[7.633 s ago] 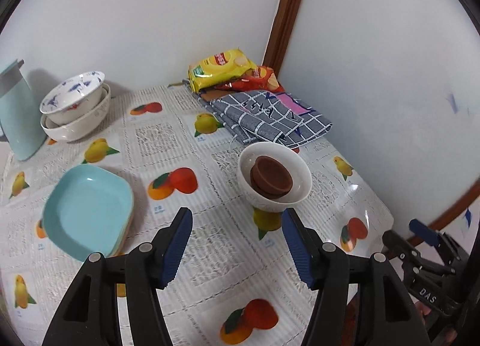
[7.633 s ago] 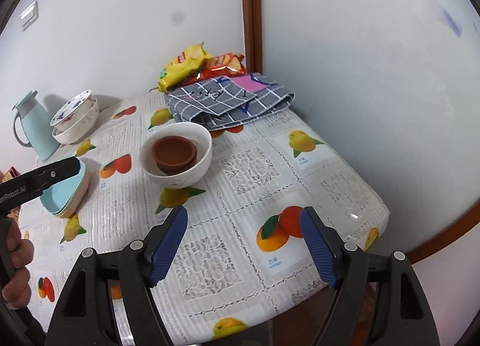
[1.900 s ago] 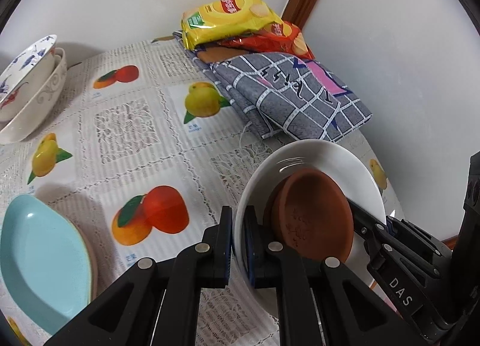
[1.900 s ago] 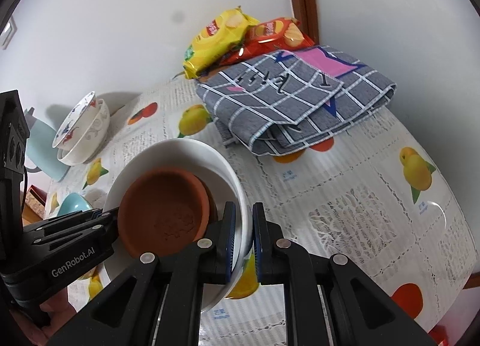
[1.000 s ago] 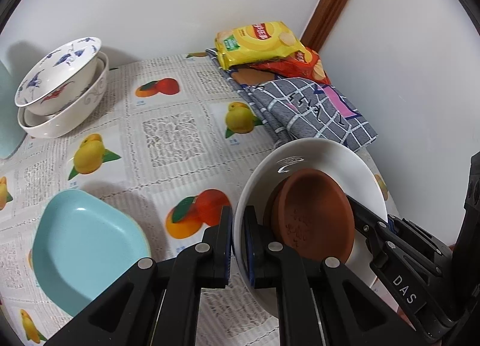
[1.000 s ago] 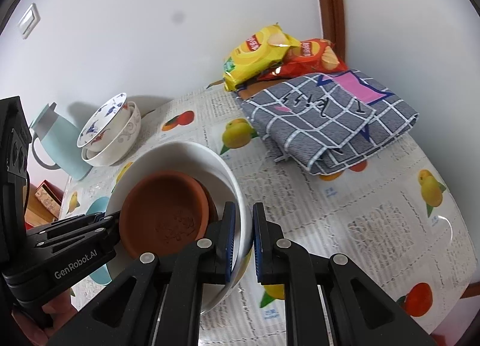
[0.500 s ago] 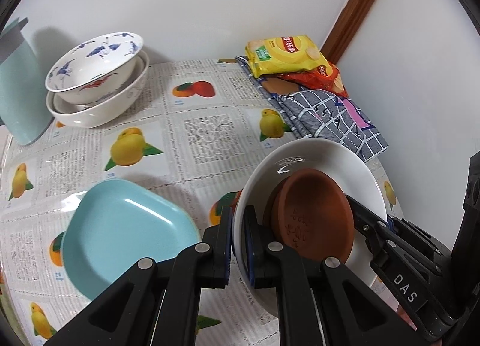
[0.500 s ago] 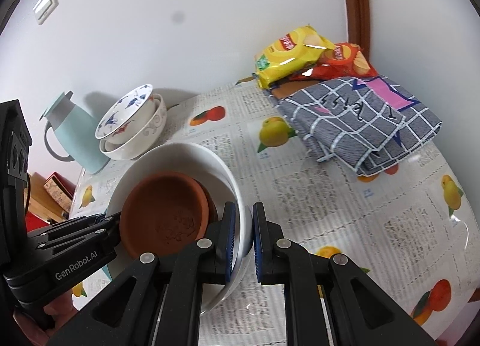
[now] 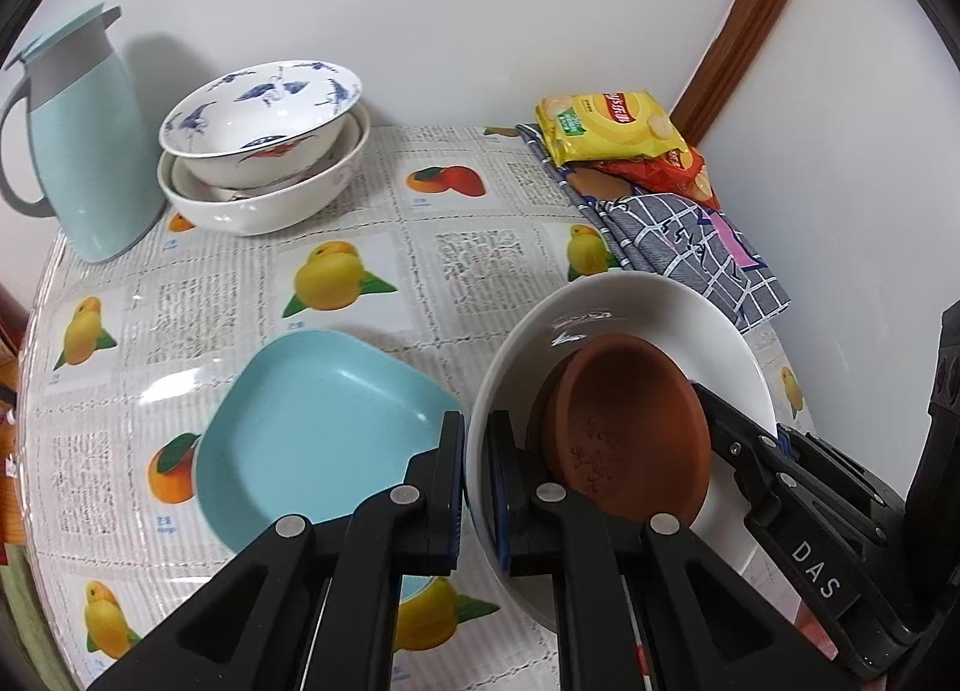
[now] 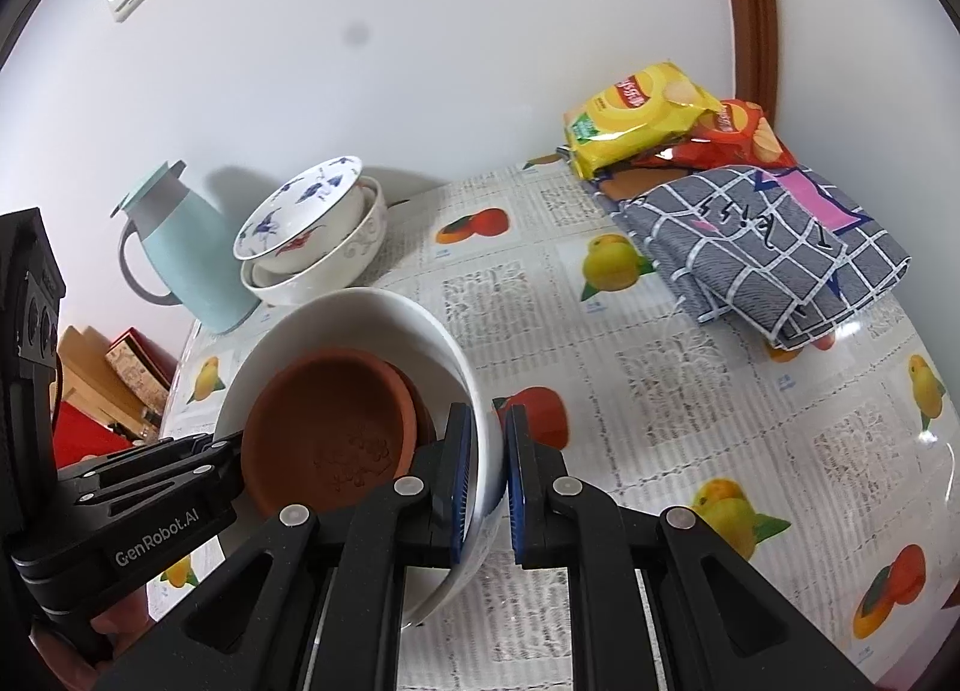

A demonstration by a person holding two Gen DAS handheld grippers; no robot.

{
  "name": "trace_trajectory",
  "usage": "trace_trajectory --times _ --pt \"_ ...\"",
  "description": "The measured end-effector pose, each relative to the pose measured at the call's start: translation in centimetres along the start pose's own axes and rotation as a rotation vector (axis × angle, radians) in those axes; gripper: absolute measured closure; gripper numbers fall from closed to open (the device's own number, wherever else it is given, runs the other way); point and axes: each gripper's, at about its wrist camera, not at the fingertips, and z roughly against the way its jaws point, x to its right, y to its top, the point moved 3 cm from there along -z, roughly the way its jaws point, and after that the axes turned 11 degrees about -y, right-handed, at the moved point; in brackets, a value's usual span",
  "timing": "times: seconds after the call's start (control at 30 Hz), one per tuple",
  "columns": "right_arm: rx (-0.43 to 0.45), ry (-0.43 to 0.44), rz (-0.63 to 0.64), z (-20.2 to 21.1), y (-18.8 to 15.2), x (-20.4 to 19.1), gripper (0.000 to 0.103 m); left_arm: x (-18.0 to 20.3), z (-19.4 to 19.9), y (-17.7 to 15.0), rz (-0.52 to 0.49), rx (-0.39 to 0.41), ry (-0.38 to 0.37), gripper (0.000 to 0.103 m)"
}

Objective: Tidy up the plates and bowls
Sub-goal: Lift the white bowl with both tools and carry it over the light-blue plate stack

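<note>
Your left tongs (image 9: 475, 481): clamped on the white bowl (image 9: 636, 307) rim, lower centre. Your right tongs (image 10: 485, 475): clamped on the opposite rim. Brown dish (image 9: 630, 421) inside.

glossy white bowl (image 9: 648, 319), matt terracotta saucer (image 9: 630, 421)

— Where is the white bowl (image 9: 654, 313)?
— Up in the air, tipped, with a brown dish (image 9: 630, 421) inside.
— And the blue plate (image 9: 312, 427)?
— Flat, at its 9 o'clock. Two stacked bowls (image 9: 264, 163) sit at 11.
</note>
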Motion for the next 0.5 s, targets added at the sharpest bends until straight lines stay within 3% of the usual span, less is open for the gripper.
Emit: trace_trajectory --times 0.5 --pt "-0.007 0.032 0.043 -0.4 -1.0 -4.6 0.092 -4.2 1.9 -1.0 0.042 0.014 0.027 0.095"
